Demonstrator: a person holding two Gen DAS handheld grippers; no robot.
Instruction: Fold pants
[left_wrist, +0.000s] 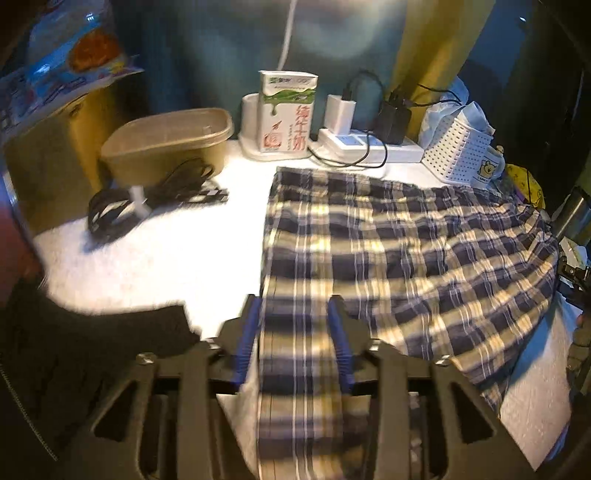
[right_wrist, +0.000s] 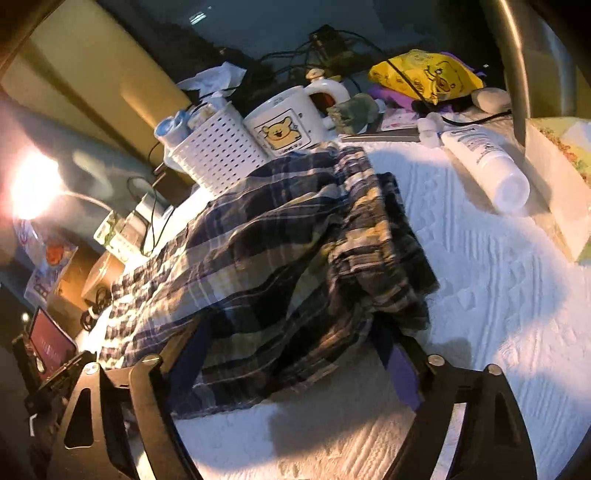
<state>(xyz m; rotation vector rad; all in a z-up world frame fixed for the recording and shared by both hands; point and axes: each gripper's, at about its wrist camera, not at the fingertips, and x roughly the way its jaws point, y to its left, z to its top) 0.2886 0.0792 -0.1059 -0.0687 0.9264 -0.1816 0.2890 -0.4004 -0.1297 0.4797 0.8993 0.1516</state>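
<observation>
Nearest, the left gripper (left_wrist: 295, 325) stands with blue fingers (left_wrist: 246, 336) released astride a strip of plaid pants (left_wrist: 388, 251) on the white table (left_wrist: 147, 258); the right gripper (right_wrist: 295, 343) is spread, cloth draped between. Beyond, a bear-printed mug (right_wrist: 291, 122) and a milk carton (left_wrist: 286, 110) with red Chinese lettering.

My right gripper (right_wrist: 291, 354) fingertips are buried under the plaid pants (right_wrist: 295, 236), so I can't tell any contact. Pants hem runs off the bottom edge in my left view. Snack bag (left_wrist: 62, 62) is cropped at the left edge, its print blurred. Lotion tube (right_wrist: 484, 162) label is unreadable.
</observation>
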